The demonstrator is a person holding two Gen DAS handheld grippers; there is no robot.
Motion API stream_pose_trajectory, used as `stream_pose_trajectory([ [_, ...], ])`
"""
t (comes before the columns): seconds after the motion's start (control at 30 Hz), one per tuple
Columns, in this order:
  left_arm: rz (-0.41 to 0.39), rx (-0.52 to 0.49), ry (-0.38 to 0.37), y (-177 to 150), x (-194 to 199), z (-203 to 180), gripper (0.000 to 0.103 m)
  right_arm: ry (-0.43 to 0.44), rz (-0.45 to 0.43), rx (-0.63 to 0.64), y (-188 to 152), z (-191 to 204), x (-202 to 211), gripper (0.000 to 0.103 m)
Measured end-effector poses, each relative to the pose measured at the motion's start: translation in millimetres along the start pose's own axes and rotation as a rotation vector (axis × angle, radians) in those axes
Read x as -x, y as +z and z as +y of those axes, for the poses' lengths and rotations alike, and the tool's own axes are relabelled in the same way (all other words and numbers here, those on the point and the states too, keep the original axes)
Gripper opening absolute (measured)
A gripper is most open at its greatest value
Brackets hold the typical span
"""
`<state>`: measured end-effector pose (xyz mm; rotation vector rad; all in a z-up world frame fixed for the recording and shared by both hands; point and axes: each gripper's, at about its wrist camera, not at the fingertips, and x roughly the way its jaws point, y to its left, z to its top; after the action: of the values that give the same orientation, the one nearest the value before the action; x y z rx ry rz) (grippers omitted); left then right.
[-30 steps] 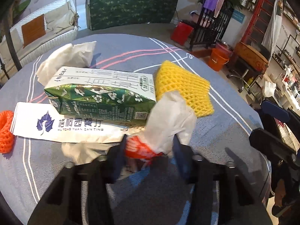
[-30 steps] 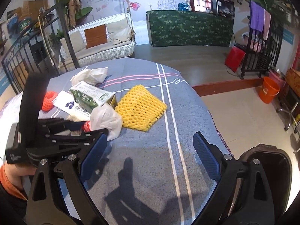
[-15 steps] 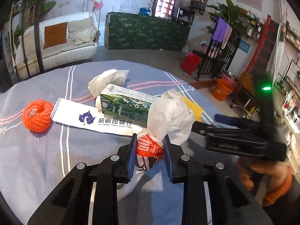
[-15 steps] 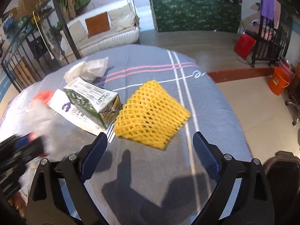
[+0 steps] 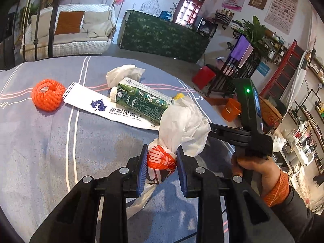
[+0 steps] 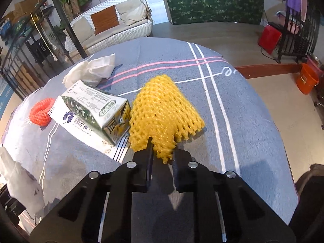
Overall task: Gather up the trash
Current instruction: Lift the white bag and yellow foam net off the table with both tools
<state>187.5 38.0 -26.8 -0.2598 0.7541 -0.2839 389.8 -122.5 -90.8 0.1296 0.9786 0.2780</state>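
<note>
My left gripper (image 5: 161, 158) is shut on a crumpled white plastic bag with an orange print (image 5: 178, 129) and holds it above the table. My right gripper (image 6: 162, 150) is shut on the near edge of a yellow foam net (image 6: 162, 111) that lies on the table. A green and white carton (image 5: 141, 101) lies on a white paper sleeve (image 5: 97, 106); the carton also shows in the right wrist view (image 6: 95, 109). An orange foam net (image 5: 47, 98) and a crumpled white tissue (image 5: 124, 74) lie further back.
The round table has a grey-blue cloth with white and pink stripes (image 6: 232, 109). The right hand and its gripper body (image 5: 251, 121) stand just right of the bag. A dark bin rim (image 6: 311, 182) shows beyond the table's right edge.
My left gripper closed on the bag and lifted it back off the table. My right gripper moved forward to the yellow net and closed on its edge.
</note>
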Motion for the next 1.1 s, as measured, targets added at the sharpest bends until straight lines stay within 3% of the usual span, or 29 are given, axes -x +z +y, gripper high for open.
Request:
stream_pose_trajectory([
  [0.17,-0.011,0.014,-0.003,-5.0,4.8,-2.7,0.027,0.009,-0.034,-0.045,-13.7,-4.1,19.2,0.013],
  [0.67,-0.039,-0.01,-0.007,-20.8,19.5,-24.4,0.027,-0.007,-0.207,-0.016,-68.8,-2.9,112.4,0.012],
  [1.1,-0.06,-0.061,-0.056,-31.4,29.3,-58.3,0.027,-0.001,-0.27,-0.047,-113.5,-15.0,160.9,0.012],
])
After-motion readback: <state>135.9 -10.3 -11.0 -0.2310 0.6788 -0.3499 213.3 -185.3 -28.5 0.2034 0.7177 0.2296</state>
